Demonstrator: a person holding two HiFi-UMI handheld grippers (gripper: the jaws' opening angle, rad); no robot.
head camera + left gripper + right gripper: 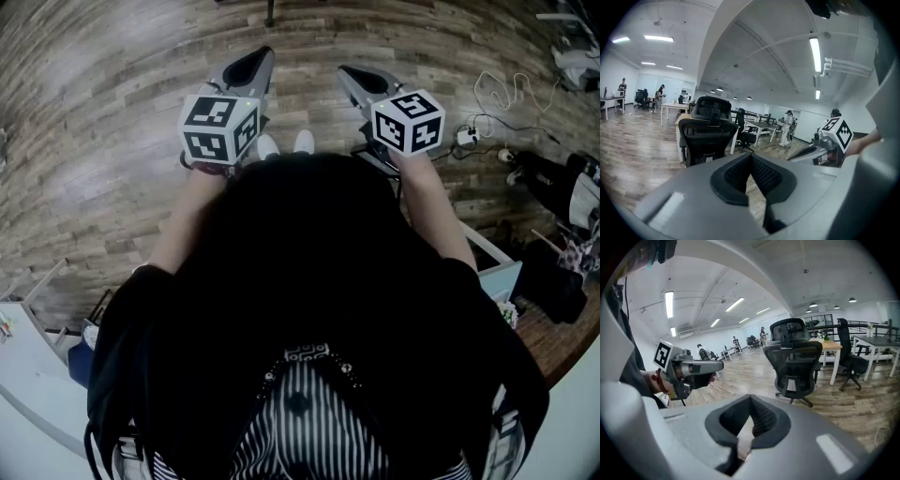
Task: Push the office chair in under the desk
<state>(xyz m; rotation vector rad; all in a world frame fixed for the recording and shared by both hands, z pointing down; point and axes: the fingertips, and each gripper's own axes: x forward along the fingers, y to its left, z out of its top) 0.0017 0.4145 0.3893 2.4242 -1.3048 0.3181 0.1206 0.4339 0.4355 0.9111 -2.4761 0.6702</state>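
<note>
Person's dark-haired head fills the middle of the head view; beyond it, both grippers are held out over the wooden floor.

Left gripper: jaws pressed together with nothing between them, tipped slightly downward and toed inward. Right gripper: likewise closed and empty, toed inward toward its partner.

Left gripper view, left to right: the office chair stands ahead and to the left of the closed jaws, with the desk directly behind it. The right gripper shows at the right edge.

Right gripper view, left to right: the left gripper, the closed jaws at centre, then the same chair ahead and to the right, with the desk behind it.

Each view places the chair on its outer side. The chair therefore appears to lie roughly straight ahead, between the two inward-toed grippers and well apart from both. Neither gripper is plainly the nearer.

The backrest faces the grippers and the desk lies beyond it, so the push line probably runs straight away from the person, from backrest toward desk. The chair looks not yet tucked under. It does not appear in the head view.
</note>
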